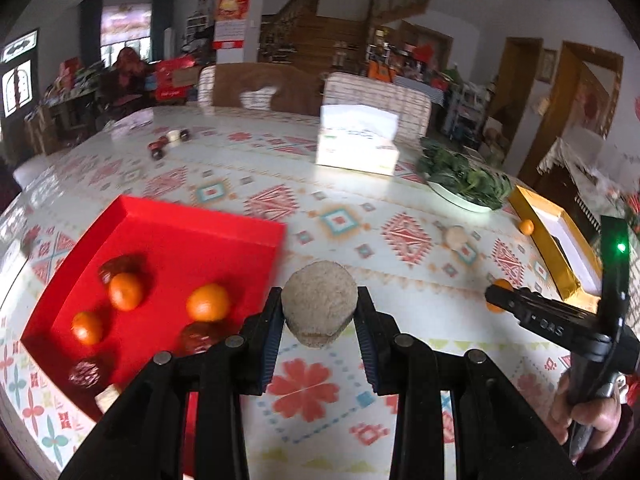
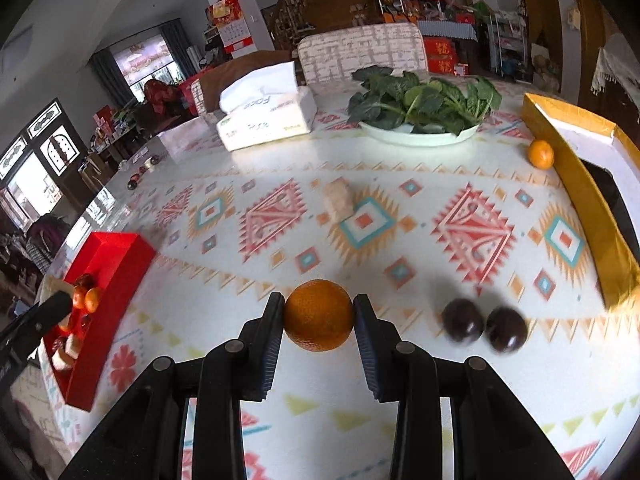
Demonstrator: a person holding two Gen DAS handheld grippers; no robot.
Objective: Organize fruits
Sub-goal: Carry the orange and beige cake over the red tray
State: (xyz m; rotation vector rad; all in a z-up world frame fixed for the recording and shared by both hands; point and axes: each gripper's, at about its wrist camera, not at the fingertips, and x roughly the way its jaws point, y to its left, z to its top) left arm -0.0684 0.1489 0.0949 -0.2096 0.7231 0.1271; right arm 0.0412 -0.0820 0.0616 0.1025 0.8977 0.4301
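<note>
1. The left gripper [image 1: 319, 312] pinches a tan round fruit [image 1: 319, 304] above the bench [image 1: 400, 320], red tray [image 1: 168, 248] at ten o'clock.
2. The right gripper [image 2: 319, 316] pinches an orange [image 2: 319, 314]; the tray's far contents blur, partly hidden.

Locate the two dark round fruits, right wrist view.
In the right wrist view, the two dark round fruits sit side by side on the patterned tablecloth, lower right, just right of the orange held in the right tool, near the gold box.

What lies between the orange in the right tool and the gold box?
Two dark round fruits, side by side on the tablecloth, lie between the orange and the gold box; right wrist view.
</note>
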